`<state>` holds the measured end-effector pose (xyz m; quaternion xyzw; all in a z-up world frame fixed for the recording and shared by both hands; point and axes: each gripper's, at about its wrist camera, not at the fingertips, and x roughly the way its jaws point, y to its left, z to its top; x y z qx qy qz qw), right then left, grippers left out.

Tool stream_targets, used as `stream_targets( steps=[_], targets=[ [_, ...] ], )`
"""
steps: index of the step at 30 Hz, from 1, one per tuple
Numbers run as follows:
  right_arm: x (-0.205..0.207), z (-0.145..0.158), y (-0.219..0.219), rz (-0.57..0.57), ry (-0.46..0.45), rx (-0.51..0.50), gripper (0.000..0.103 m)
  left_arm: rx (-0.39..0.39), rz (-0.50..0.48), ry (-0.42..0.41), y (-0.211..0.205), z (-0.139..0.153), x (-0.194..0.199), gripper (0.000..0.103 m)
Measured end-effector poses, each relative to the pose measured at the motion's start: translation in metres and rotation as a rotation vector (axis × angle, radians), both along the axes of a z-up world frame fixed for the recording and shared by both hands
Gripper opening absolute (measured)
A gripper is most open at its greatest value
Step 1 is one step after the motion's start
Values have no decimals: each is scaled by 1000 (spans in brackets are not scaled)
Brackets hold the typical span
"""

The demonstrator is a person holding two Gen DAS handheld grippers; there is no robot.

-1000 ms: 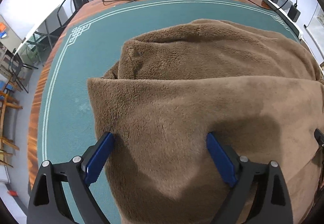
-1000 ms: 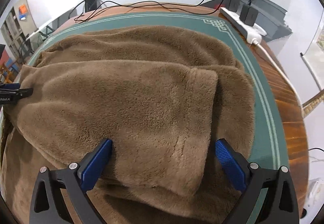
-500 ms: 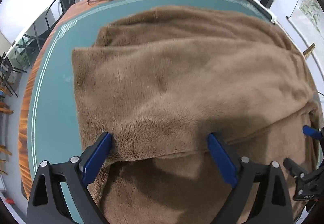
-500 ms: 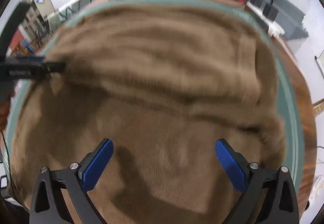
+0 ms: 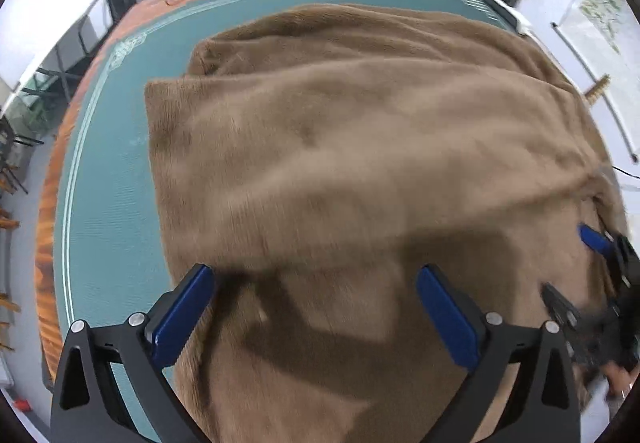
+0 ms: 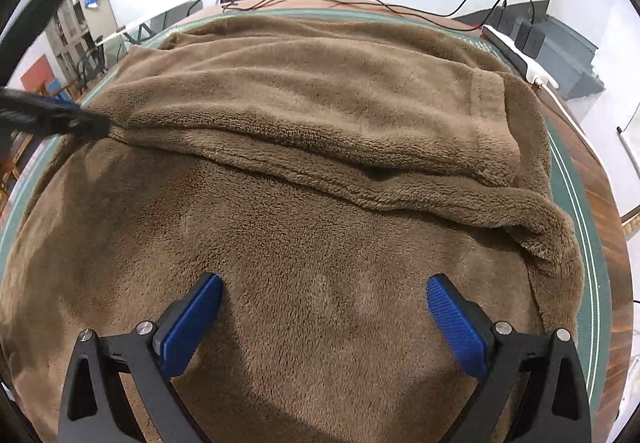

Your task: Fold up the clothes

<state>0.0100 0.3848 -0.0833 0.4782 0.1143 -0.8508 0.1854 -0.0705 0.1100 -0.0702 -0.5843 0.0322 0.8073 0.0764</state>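
A brown fleece garment [image 5: 360,163] lies spread on the green mat [image 5: 104,203], with one layer folded over the far half [image 6: 320,103]. The fold's edge runs across the middle of the right wrist view. My left gripper [image 5: 314,275] hovers over the near part of the garment. Its jaws are opening, and only flat cloth lies below them, not pinched. My right gripper [image 6: 324,281] stands open over the near part too, holding nothing. One of the left gripper's fingers [image 6: 52,119] shows at the left edge of the right wrist view.
The mat covers a wooden table [image 5: 44,203]. A white power strip [image 6: 516,55] with black plugs and cables [image 6: 360,3] lies along the far right edge. A hand [image 5: 616,375] shows at the lower right. Chairs and shelves stand beyond the table's left side.
Both grippers have drawn back from the folded layer toward the near side. The fold's edge, which lay at the fingertips, now lies farther away. The garment itself stays put.
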Motion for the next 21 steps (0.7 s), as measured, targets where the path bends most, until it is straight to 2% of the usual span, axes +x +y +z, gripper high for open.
stream_targets(
  steps=[4,7,13,18,21],
  targets=[
    [2,5,0,20,-80,33,103,52,78,-34,-18,6,46,102],
    [27,18,11,60,-66,7,103,72,144,-47,-30,4,91,102],
    [118,41,49,151,16,-26,103,4,163,-2,-25,1,170,102],
    [191,47,73,269,72,51,103,-57,129,8,-6,-3,223,102],
    [226,47,92,315,89,113,103,-102,116,3,4,-7,242,102]
  ],
)
